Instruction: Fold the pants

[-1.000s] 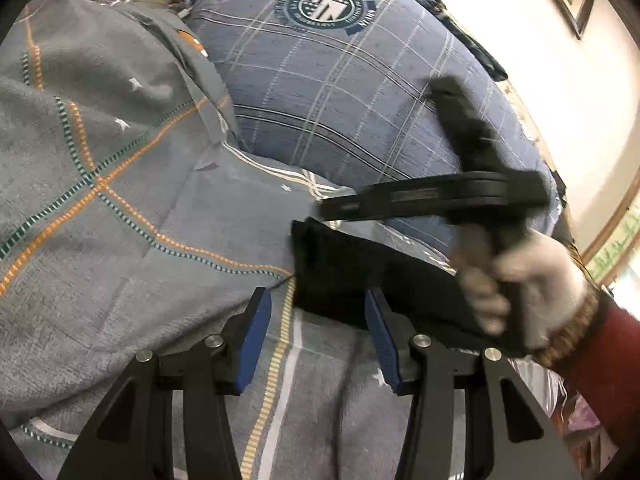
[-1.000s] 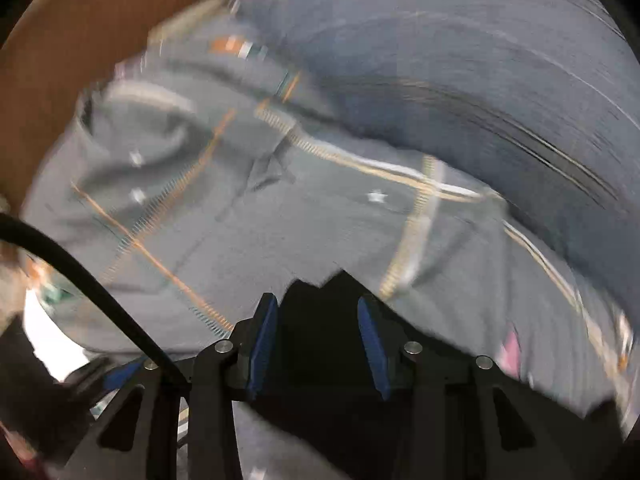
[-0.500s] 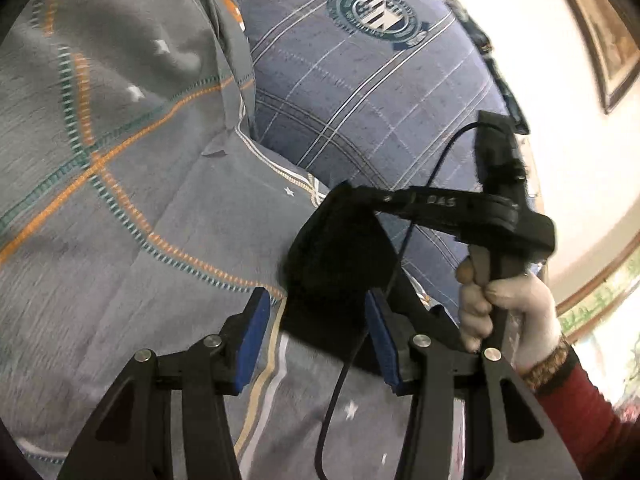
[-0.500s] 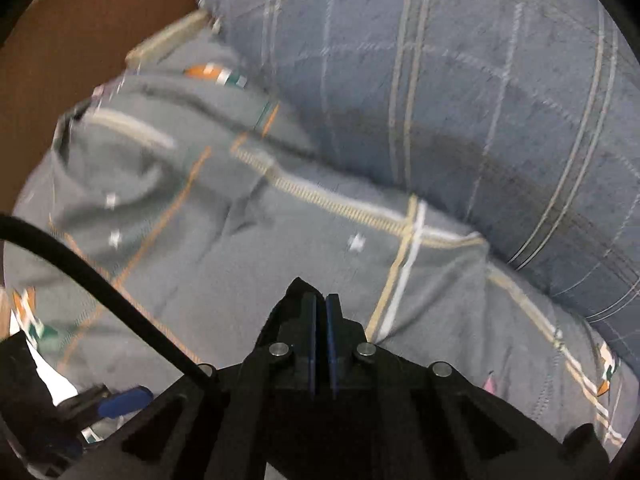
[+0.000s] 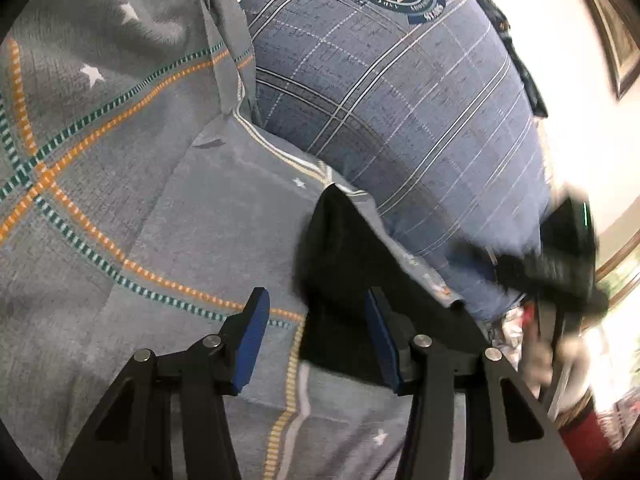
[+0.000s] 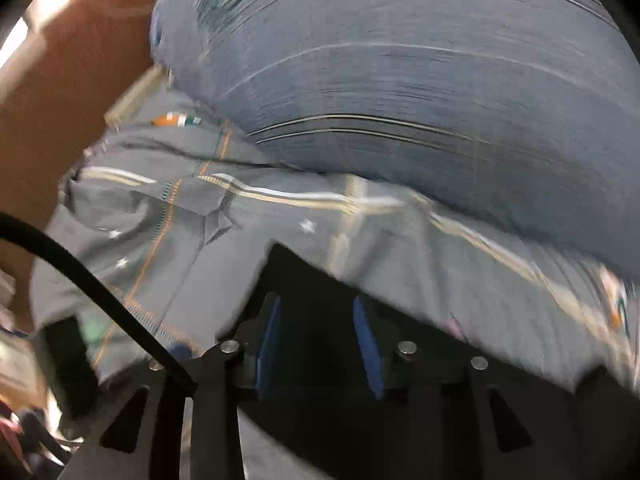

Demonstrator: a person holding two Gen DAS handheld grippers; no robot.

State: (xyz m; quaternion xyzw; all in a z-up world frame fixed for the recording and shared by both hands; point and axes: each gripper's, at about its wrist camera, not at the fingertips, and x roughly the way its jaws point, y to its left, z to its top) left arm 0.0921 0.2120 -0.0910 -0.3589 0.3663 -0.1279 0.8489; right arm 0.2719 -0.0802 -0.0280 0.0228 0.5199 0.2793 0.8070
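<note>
Looking along my left tool (image 5: 316, 334), I see the black pants (image 5: 340, 272) lying on the bed's grey checked cover (image 5: 120, 208), right at the foot of the big blue plaid pillow (image 5: 400, 100). The folded bundle runs from a pointed corner near the pillow back toward me and off to my right, so its long axis slants across the cover along the pillow's edge. My left tool stands half open with nothing pinched: the cloth's near edge sits just past the right-hand pad, while the left pad hangs over bare cover. My right tool (image 6: 318, 332) is blurred, its jaws opening, with dark cloth lying between and beneath them but no pad visibly pressing on it. From the left view the right tool (image 5: 556, 264) is out at the far right end of the bundle. I judge the left tool nearer the pointed corner, so that end falls to it.
</note>
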